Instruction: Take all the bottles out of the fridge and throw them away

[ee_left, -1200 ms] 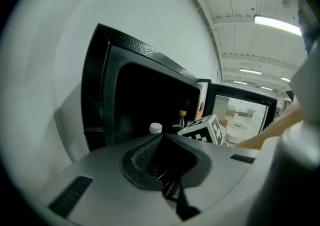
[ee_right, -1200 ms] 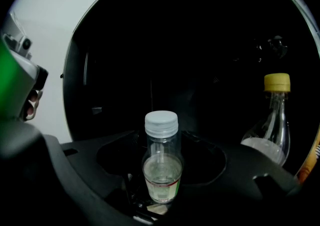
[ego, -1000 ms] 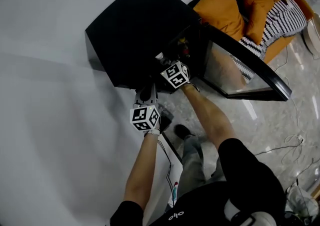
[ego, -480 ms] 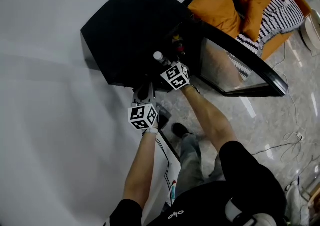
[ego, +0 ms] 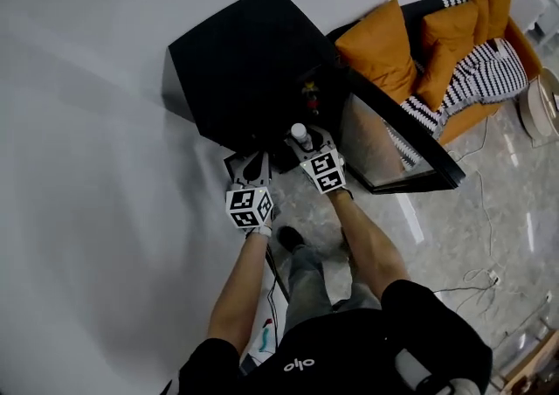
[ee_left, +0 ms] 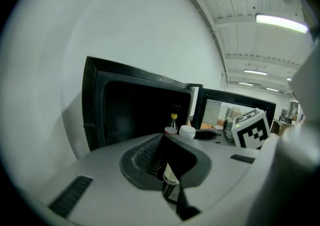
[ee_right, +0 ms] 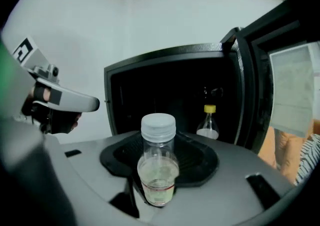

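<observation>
A black fridge (ego: 249, 61) stands open, its glass door (ego: 393, 144) swung out to the right. My right gripper (ego: 303, 145) has just been closing and is shut on a clear bottle (ee_right: 158, 170) with a white cap (ego: 300, 132) and a little pale liquid, held upright in front of the opening. A second bottle with a yellow cap (ee_right: 209, 122) stands deep inside the dark fridge (ee_right: 170, 95). My left gripper (ego: 254, 162) is shut and empty, to the left of the right one, pointing at the fridge (ee_left: 135, 110). From the left gripper (ee_left: 163, 137) view the white cap (ee_left: 187, 131) shows too.
An orange sofa (ego: 410, 52) with cushions and a striped blanket (ego: 485, 79) stands behind the open door. A white wall (ego: 79, 166) runs along the left. Cables (ego: 476, 275) lie on the shiny floor at right. The person's shoe (ego: 290, 238) is below the grippers.
The right gripper has drawn back from the fridge opening with the white-capped bottle in it. The left gripper has shifted a little. The head view has moved, so the fridge sits further right.
</observation>
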Motion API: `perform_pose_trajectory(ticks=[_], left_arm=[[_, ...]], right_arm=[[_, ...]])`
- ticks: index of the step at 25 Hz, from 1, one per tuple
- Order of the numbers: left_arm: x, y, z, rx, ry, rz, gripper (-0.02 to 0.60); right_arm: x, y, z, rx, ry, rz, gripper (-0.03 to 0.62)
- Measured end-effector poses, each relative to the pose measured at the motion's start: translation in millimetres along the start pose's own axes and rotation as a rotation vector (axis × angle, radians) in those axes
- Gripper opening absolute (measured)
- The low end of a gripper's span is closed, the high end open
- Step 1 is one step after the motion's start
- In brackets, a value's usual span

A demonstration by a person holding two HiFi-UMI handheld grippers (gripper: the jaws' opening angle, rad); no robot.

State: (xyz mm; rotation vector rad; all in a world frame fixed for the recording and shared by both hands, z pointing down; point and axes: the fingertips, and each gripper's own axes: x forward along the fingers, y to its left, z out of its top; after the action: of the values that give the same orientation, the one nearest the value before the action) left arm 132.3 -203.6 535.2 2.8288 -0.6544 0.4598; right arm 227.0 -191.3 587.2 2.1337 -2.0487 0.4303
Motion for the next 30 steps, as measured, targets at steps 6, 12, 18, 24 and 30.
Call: perform_pose_trajectory(ticks=[6,12,18,24,30], left_arm=[[-31,-42,16,-0.02,-0.027,0.054,0.006],[-70,-71,28,-0.046,-0.076,0.14,0.006],[-104,-88,33,-0.068,-0.122,0.233,0.006],[-146,-82,24,-0.091,-0.139,0.346,0.006],[-207,-55,8,-0.121,-0.146,0.484,0.006]], right_arm=[[-78,3,33,-0.02,0.017,0.038,0.193],[-140,2,62,-0.06,-0.004,0.091,0.193],[-174,3,77,-0.124,-0.007,0.17,0.193],[-176,35,88,-0.168,-0.027,0.286,0.193],[-162,108,90,-0.213,-0.024,0.445,0.193]])
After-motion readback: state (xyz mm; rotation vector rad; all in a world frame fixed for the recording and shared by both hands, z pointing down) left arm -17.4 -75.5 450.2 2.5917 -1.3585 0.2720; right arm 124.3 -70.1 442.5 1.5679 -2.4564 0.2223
